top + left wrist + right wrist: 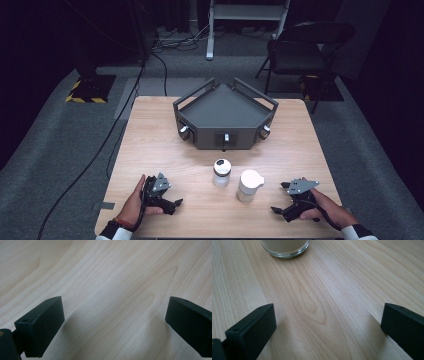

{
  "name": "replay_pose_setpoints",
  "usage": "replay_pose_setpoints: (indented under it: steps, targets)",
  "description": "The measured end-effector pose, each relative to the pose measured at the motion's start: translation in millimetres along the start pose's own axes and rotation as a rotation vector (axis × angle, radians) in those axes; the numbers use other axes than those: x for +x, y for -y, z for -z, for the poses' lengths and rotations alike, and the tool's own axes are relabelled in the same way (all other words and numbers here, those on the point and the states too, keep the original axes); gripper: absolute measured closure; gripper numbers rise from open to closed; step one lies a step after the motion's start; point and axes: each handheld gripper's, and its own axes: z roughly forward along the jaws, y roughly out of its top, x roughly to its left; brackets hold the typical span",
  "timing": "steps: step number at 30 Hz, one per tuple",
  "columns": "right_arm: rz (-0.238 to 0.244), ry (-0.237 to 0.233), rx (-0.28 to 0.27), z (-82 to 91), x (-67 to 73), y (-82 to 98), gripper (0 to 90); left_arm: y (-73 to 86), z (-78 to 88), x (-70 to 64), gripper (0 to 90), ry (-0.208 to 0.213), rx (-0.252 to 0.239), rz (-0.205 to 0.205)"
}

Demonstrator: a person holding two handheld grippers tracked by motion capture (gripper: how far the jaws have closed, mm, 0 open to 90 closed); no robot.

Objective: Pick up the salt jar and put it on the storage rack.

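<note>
Left tool (pixel 170 200): released, jaws wide apart, resting low on the counter (pixel 150 145), gripped by a hand (pixel 134 205) from behind. Nothing between the jaws but bare wood grain in the left gripper view (pixel 113 315).

Right tool (pixel 281 197): also released, jaws spread wide, held in the other hand (pixel 322 210) just above the counter. Ahead of its jaws in the right gripper view (pixel 328 312), the glass base of a jar (pixel 285 247), pale contents inside, apart from both jaws.

Between the two tools, nearer the right one: white jar (pixel 248 185) with a white spouted lid, standing upright. Just beside it, toward the left tool and slightly farther out: clear jar (pixel 221 172) with a white cap, upright too. Close together, not touching. Neither touched by a tool.

Beyond both jars, well ahead of the tools: dark angular tray (pixel 200 107) with raised rails and three small knobs along its front faces, standing on the far half of the counter.
</note>
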Motion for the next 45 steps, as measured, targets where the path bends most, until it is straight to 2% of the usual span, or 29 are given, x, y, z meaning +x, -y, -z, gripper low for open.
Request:
replay_pose_setpoints:
  steps: [3,5,12,14,18,32,45]
  targets:
    - [0.001,-0.002,0.0,-0.1,-0.4,0.0,0.0,-2.4,2.3,-2.3,1.1,-0.008,-0.048,-0.001]
    - [0.003,-0.004,-0.001,-0.2,-1.0,-0.1,0.0,-4.7,3.0,-1.7,1.2,0.001,-0.069,0.001]
    - [0.005,-0.005,-0.001,-0.2,-1.4,-0.1,0.0,-14.4,4.9,-7.1,1.1,0.008,-0.099,-0.036]
    - [0.005,-0.005,-0.001,-0.3,-1.3,-0.1,0.0,-16.9,5.3,-6.7,1.1,0.017,-0.119,-0.027]
    - [0.005,-0.005,-0.001,-0.3,-1.4,0.0,0.0,-24.7,4.5,-8.8,1.0,0.023,-0.14,-0.044]
    - [0.005,-0.005,-0.001,-0.3,-1.3,0.0,0.0,-55.0,-10.0,-15.5,1.0,0.049,-0.179,-0.101]
    - [0.005,-0.005,-0.001,-0.3,-1.3,0.0,0.0,-78.9,-29.4,-22.0,0.9,0.099,-0.193,-0.149]
